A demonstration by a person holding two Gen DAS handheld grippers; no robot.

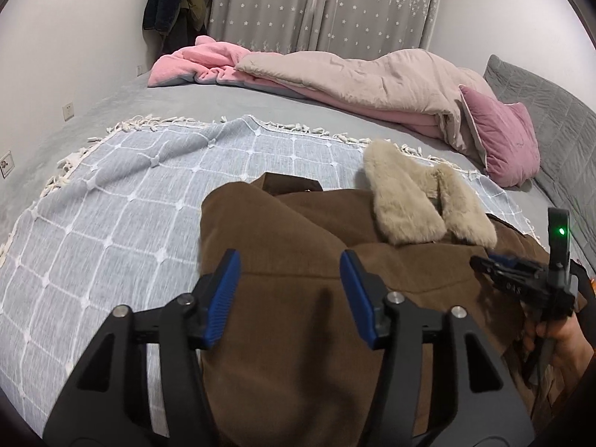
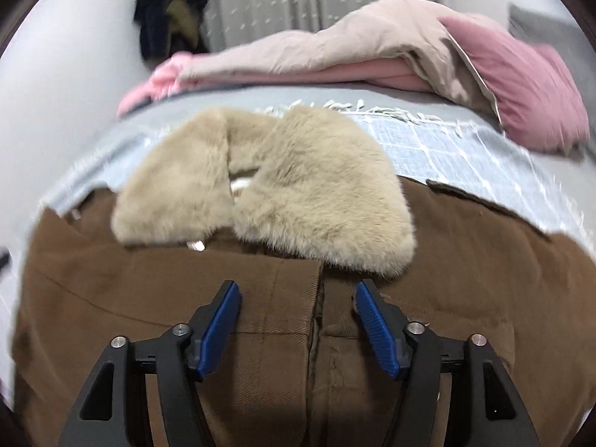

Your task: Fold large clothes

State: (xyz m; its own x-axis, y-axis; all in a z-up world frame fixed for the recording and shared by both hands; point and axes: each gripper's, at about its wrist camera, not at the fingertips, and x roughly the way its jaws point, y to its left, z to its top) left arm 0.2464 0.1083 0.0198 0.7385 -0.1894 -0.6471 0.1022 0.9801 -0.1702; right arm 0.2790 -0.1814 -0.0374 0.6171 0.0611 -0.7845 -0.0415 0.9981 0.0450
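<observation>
A brown coat [image 1: 298,231] with a beige fur collar [image 1: 409,201] lies on a light blue checked blanket [image 1: 130,193] on the bed. My left gripper [image 1: 290,264] is open and empty, just above the coat's left part. In the right wrist view the coat [image 2: 149,290] fills the lower half, with the fur collar [image 2: 279,193] ahead. My right gripper [image 2: 296,292] is open and empty over the coat's front opening, below the collar. The right gripper also shows in the left wrist view [image 1: 521,279], held by a hand.
A beige and pink duvet [image 1: 354,74] and a pink pillow [image 1: 503,138] lie at the far side of the grey bed. Dark clothes [image 1: 178,3] hang in the corner by star-patterned curtains [image 1: 316,3]. A grey headboard [image 1: 551,111] is on the right.
</observation>
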